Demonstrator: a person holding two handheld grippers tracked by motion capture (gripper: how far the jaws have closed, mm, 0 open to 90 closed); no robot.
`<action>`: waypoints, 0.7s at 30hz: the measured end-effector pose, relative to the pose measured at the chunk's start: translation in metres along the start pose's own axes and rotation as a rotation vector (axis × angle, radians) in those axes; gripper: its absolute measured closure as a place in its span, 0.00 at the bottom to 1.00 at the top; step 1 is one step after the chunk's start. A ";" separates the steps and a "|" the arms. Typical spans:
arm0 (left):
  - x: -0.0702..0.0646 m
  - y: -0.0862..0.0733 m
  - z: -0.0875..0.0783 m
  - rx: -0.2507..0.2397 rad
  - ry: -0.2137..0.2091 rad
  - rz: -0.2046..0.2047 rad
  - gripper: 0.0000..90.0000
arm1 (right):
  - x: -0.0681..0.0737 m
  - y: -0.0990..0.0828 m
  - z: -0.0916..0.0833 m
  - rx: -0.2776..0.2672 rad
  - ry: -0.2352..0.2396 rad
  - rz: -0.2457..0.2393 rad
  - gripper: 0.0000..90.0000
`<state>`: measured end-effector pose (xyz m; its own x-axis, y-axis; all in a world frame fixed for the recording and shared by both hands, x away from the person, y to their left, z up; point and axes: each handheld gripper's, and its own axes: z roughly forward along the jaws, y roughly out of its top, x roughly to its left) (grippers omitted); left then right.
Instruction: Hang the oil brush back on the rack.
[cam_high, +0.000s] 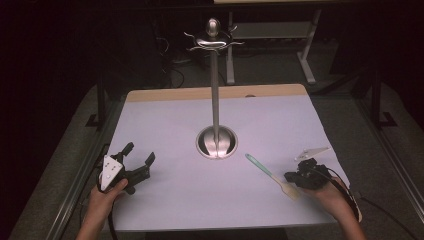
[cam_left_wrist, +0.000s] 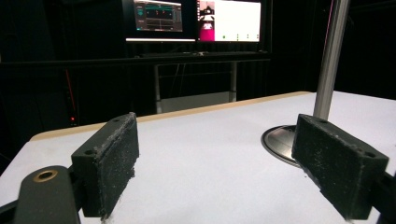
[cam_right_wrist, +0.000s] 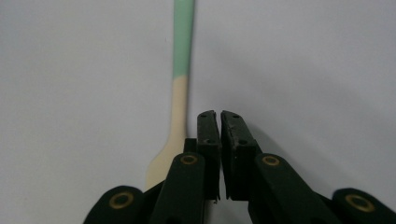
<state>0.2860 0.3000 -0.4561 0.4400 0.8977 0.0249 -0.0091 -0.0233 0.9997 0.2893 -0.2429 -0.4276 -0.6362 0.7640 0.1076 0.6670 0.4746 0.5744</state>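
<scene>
Wooden spatula (cam_right_wrist: 180, 93) just beside right tool (cam_right_wrist: 220, 122)

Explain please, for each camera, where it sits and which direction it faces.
High view: above the person's side, facing forward and down on the table; both hands, left gripper and right gripper show.
Left gripper view: on the left gripper, facing level across the table; its open jaws show.
Right gripper view: on the right gripper, facing down at the spatula; nearly shut jaws beside it.
Shared: high and left views show the stand.

1 spatula (cam_high: 272, 176), 1 steel stand (cam_high: 216, 95), 2 claws: left (cam_high: 138, 154), right (cam_high: 291, 176).
</scene>
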 end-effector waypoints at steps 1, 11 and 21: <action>0.000 0.000 0.000 -0.001 0.000 -0.001 0.16 | 0.000 0.000 0.000 0.000 0.000 0.000 0.94; 0.000 0.000 0.000 0.003 0.001 0.001 0.16 | 0.003 0.026 -0.003 0.043 0.024 -0.024 0.86; 0.000 0.000 0.000 0.002 0.000 -0.002 0.16 | 0.011 0.056 0.008 0.125 0.062 -0.079 0.83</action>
<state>0.2858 0.3000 -0.4560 0.4399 0.8978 0.0233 -0.0069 -0.0226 0.9997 0.3227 -0.2043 -0.4002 -0.7087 0.6955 0.1185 0.6548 0.5858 0.4776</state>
